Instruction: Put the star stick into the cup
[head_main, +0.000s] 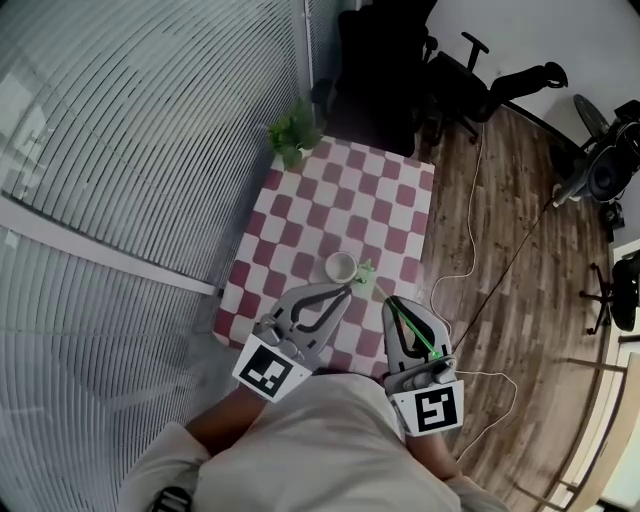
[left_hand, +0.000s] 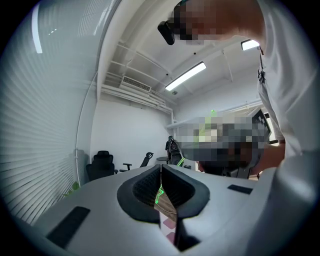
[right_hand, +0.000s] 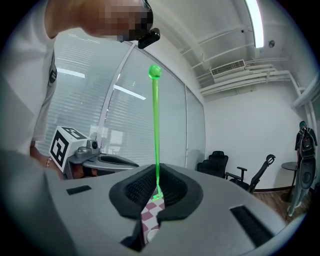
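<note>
Both grippers are closed, the left gripper (left_hand: 161, 186) empty, the right gripper (right_hand: 156, 191) pinching the star stick (right_hand: 155, 125). So thin a hold may let it pivot and tip the cup (head_main: 341, 266) just ahead.

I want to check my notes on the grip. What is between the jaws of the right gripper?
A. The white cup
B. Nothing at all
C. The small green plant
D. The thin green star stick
D: in the right gripper view, the right gripper has its jaws closed on the green star stick, which stands up from between the pads.
</note>
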